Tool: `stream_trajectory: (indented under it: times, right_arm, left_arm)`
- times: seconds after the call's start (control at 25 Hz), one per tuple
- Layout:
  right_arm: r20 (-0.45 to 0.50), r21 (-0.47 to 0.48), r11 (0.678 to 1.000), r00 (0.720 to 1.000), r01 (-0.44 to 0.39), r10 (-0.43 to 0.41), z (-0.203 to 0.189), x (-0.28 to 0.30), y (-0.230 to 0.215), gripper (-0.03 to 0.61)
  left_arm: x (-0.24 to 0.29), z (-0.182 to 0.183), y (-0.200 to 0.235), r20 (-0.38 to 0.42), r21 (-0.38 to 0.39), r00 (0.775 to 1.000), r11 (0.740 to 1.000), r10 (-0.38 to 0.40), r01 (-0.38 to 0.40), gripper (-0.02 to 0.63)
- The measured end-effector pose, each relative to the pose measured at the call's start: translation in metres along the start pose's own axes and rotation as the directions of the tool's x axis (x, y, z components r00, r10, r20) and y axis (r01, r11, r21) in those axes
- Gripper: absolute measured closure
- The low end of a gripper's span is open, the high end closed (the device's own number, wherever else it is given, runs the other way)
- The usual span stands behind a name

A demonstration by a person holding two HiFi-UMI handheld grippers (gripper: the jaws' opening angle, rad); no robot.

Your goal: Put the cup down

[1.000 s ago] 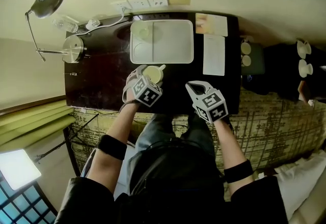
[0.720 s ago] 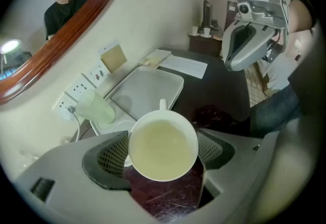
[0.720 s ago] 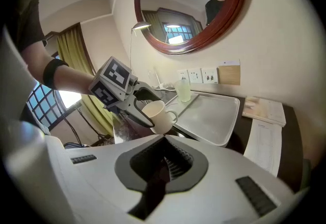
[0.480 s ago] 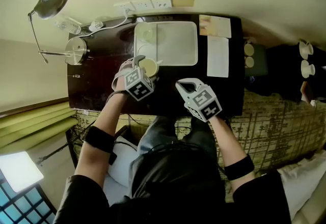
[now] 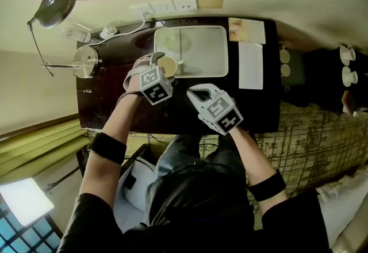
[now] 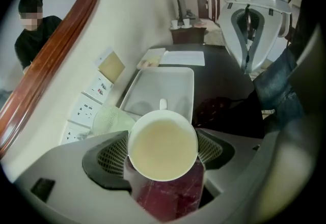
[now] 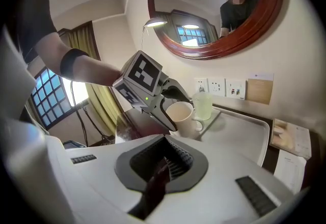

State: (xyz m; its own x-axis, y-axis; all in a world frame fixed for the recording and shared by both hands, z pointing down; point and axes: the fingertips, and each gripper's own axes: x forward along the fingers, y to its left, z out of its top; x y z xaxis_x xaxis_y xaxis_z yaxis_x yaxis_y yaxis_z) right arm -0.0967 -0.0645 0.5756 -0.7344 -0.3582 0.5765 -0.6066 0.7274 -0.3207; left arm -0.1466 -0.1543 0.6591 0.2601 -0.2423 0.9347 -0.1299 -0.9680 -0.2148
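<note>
Both hands have pushed forward toward the wall, and the cup (image 5: 168,65) has gone with the left one, from over the dark counter (image 5: 115,102) up to the near left corner of the white tray (image 5: 207,53). The left claw (image 5: 164,62) has the cup clamped between its widely spread jaws, mouth up and handle pointing away over the tray; it looks empty. I cannot tell whether its base touches anything yet.

The worry from here is that corner. The tray has a raised rim, and if the cup comes down half on it, it will sit crooked and tip once the jaws let go. A pale glass (image 5: 171,43) stands in the tray just behind the cup, so carrying on too far could knock it.

The left forearm stretches out from the body with its claw aimed steeply down. The right claw (image 5: 196,93) hovers over the counter in front of the tray at a shallower tilt, jaws closed on nothing.
</note>
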Motion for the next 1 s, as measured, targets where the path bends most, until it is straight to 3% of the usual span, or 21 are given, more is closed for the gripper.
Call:
stream_trajectory:
  times: [0.48, 1.0]
  right_arm:
    - [-0.008, 0.013, 1.000, 1.000, 0.006, -0.006, 0.012, 0.025, -0.012, 0.578]
    - [-0.008, 0.031, 0.999, 1.000, 0.018, -0.018, 0.009, 0.027, -0.018, 0.578]
  left_arm:
    - [0.019, -0.001, 0.014, 0.040, 0.004, 0.999, 1.000, -0.021, 0.021, 0.210]
    - [0.022, -0.004, 0.019, 0.062, -0.065, 0.997, 0.997, -0.045, 0.049, 0.207]
